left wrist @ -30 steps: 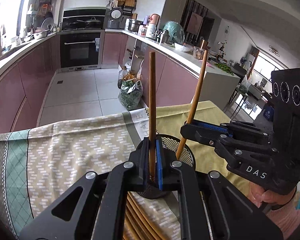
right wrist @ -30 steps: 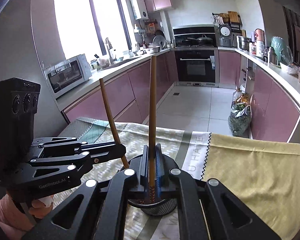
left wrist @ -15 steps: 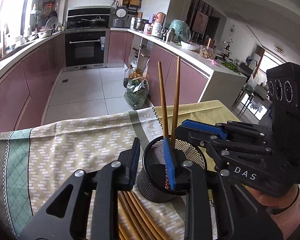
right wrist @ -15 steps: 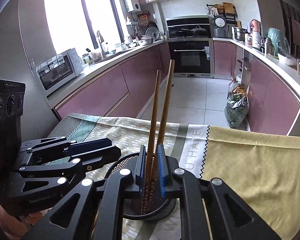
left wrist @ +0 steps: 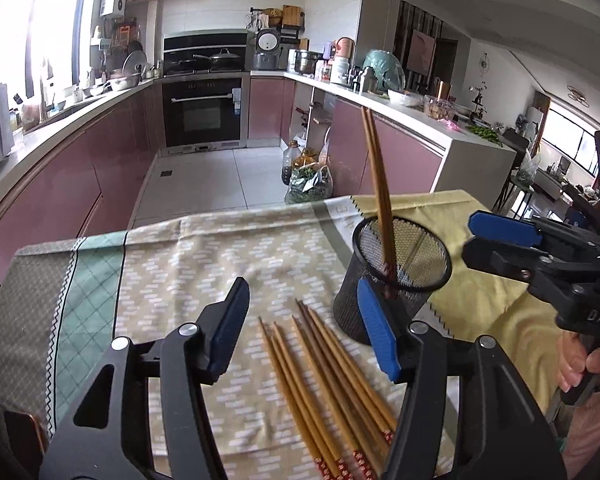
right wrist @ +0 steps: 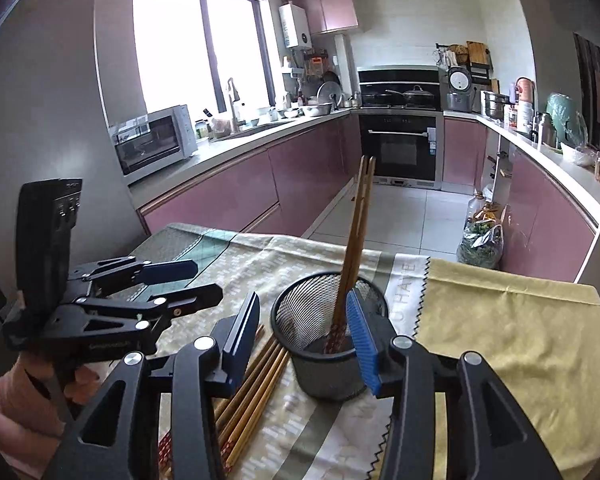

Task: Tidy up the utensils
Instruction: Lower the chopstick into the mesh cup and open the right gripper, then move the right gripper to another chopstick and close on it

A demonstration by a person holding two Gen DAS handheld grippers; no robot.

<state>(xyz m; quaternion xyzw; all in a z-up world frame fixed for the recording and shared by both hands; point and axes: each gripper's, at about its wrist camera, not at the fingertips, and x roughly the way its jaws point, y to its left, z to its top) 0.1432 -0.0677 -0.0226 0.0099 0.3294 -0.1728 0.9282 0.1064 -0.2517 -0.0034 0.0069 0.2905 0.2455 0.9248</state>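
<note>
Left wrist view: patterned cloth (left wrist: 228, 256) covers the table in a pink-cabinet kitchen; loose chopsticks (left wrist: 328, 376) lie beside the mesh cup (left wrist: 396, 276) holding two. Left gripper (left wrist: 304, 328) and right gripper (right wrist: 306, 340) both gape, empty.

Patterned tablecloth (left wrist: 220, 256); oven (right wrist: 398, 148); microwave (right wrist: 152, 138); rice cooker (left wrist: 268, 49).

- A second ago each gripper clamped one chopstick above the mesh cup (left wrist: 396, 276); now both chopsticks (left wrist: 378, 188) stand loose inside it, leaning together.
- The left gripper (left wrist: 304, 332) has spread wide and pulled back from the cup.
- The right gripper (right wrist: 304, 344) has likewise spread, beside the cup.
</note>
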